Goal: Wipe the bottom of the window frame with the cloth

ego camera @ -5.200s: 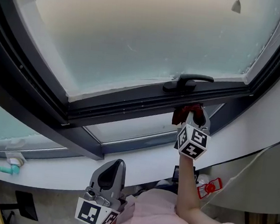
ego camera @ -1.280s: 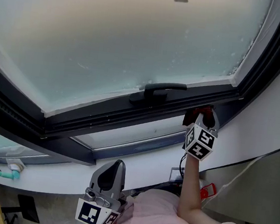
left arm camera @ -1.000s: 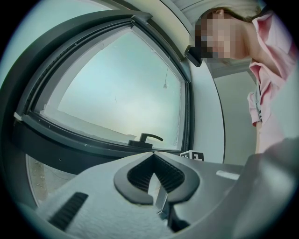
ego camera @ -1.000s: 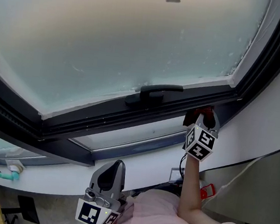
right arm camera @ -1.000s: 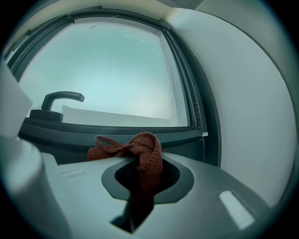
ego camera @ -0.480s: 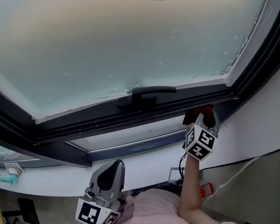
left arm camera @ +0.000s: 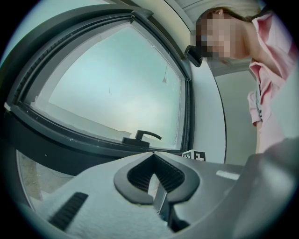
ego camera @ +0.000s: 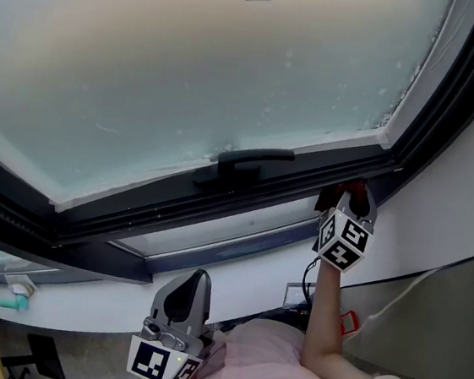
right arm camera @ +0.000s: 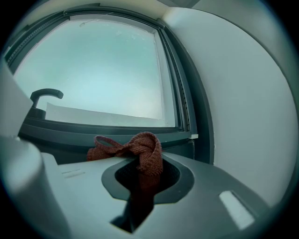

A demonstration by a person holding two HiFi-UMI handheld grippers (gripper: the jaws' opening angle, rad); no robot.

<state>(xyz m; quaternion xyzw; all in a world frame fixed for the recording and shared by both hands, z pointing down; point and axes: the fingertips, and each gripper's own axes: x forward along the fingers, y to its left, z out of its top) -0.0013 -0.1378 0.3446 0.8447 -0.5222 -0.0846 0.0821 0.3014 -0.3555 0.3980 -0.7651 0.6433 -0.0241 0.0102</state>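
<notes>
Cloth (right arm camera: 140, 151) | we clamp it in right gripper (right arm camera: 140, 175), at bottom right corner of window frame (ego camera: 158, 209) | mid-wipe, we judge | next: drag left along frame | left gripper (left arm camera: 156, 186) closed, empty.

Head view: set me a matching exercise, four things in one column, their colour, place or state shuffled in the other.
1 cloth
2 window handle
3 left tongs
4 right tongs

A black, lever-shaped
B reddish-brown, bunched
C low, by the pink shirt, empty
D raised to the window frame, clamping fabric

Pairs: 1-B, 2-A, 3-C, 4-D
</notes>
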